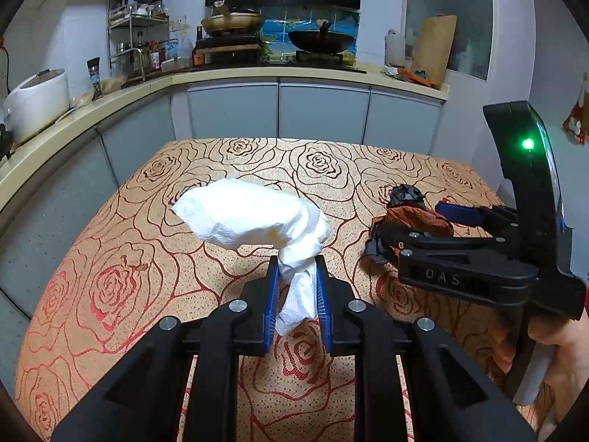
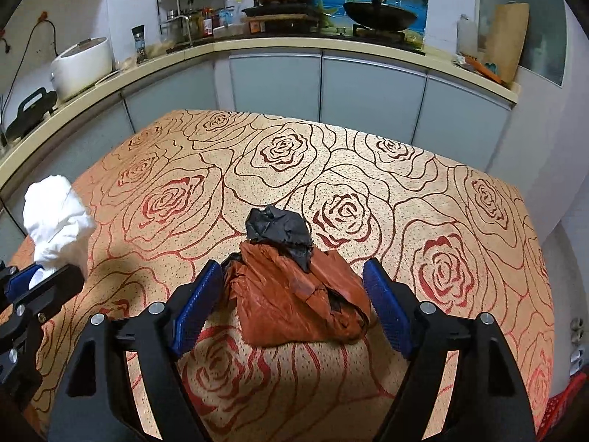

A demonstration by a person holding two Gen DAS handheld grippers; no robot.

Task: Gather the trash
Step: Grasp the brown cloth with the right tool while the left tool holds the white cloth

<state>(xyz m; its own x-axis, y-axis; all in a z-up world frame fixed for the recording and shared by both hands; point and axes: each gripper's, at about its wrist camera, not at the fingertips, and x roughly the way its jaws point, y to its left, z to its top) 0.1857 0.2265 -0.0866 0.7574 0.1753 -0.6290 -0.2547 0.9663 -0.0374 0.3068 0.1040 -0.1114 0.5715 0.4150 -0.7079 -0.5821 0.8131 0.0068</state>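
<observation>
Two grippers: left gripper [image 1: 296,276] pinches white tissue [image 1: 250,213]; right gripper [image 2: 294,291] gapes around orange wrapper [image 2: 294,302].

Home kitchen, wok [image 1: 321,41] on stove, rice cooker [image 1: 36,101], cabinets [image 1: 324,112]

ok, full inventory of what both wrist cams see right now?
tissue: 1, white, crumpled, pinched in left gripper, held above table
orange wrapper: 1, crumpled, on table between right jaws
black wrapper: 1, crumpled, on table touching orange wrapper's far side
table: 1, tan cloth with red roses
counter: 1, cream, behind table
rice cooker: 1, white, counter left
woks: 2, on stove
cutting board: 1, wood, leaning, counter right
spice rack: 1, metal, counter
left gripper: shut on tissue
right gripper: open, straddling orange wrapper
hand: 1, on right gripper's handle
</observation>
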